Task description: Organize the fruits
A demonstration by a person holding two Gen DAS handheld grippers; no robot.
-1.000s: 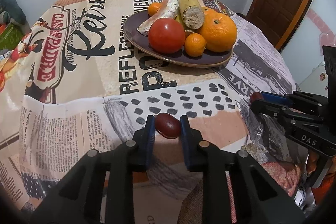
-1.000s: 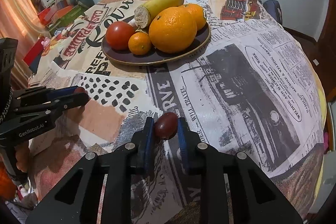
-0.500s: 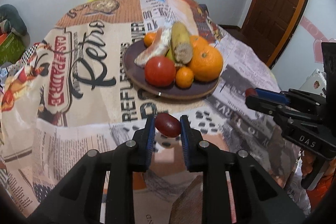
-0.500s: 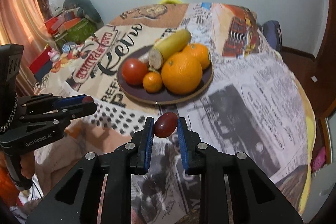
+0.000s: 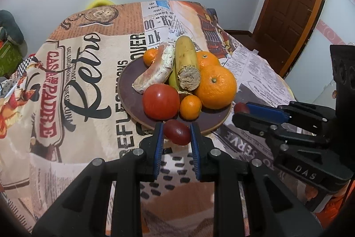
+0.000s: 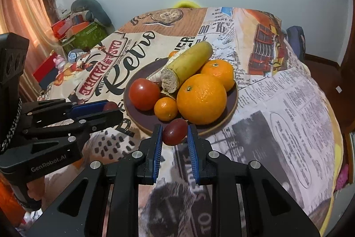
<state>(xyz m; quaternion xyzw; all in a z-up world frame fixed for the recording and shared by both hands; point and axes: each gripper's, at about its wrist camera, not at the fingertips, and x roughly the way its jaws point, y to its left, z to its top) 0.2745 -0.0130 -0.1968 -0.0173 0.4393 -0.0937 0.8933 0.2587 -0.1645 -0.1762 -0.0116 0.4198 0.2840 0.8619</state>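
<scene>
A dark purple plate (image 5: 131, 72) (image 6: 233, 101) sits mid-table with a red tomato (image 5: 160, 101) (image 6: 144, 93), a large orange (image 5: 215, 87) (image 6: 200, 99), small mandarins (image 5: 190, 107), a cut banana (image 5: 187, 63) (image 6: 188, 63) and a pale peeled piece (image 5: 158, 69). My left gripper (image 5: 176, 136) is shut on a dark red grape (image 5: 177, 132), held in the air near the plate's front rim. My right gripper (image 6: 174, 133) is shut on another dark red grape (image 6: 174, 132), also near the front rim. Each gripper shows in the other's view (image 5: 241, 110) (image 6: 111, 109).
The table wears a printed newspaper-pattern cloth (image 5: 77, 86) that hangs over the edges. Boxes and a grey cushion (image 6: 88, 12) lie to the left beyond it. A wooden door (image 5: 295, 3) stands at the right, and a yellow chair back (image 6: 185, 3) behind the table.
Both grippers have risen and moved forward toward the plate, each keeping its grape. The plate and its fruit have not moved.
</scene>
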